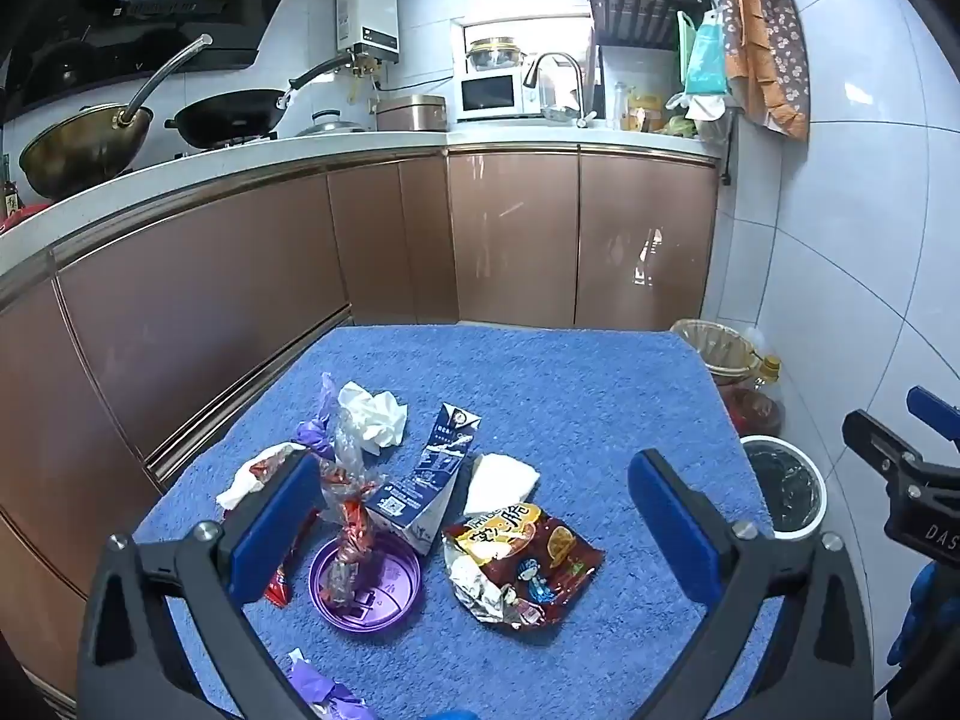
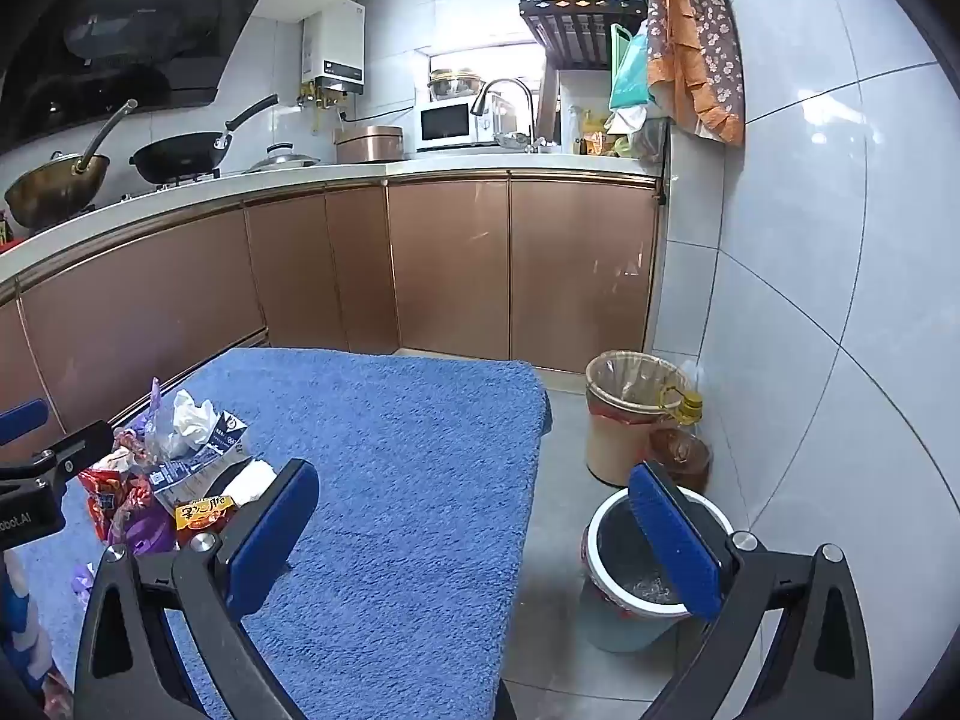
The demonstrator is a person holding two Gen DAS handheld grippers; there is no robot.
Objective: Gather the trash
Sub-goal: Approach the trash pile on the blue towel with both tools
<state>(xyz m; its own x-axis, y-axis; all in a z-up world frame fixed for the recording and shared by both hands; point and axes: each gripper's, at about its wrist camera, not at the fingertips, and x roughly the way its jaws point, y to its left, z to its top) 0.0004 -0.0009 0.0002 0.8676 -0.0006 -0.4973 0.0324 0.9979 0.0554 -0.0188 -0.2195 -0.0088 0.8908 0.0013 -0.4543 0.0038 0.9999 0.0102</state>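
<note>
Lying beyond left gripper (image 1: 474, 516): trash (image 1: 522, 564)

A milk carton (image 1: 429, 477) is being flanked on the towel (image 1: 540, 384) by a lid (image 1: 365, 585) and a snack bag (image 1: 522, 564).

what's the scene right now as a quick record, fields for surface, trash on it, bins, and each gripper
surface: blue towel over a table
trash: milk carton, snack bag, purple lid, crumpled tissue, clear candy wrapper, all on the left part of the towel
bins: white-rimmed bin on the floor to the right of the table; lined bin behind it
left gripper: open, empty, above the trash
right gripper: open, empty, over the towel's right edge
</note>
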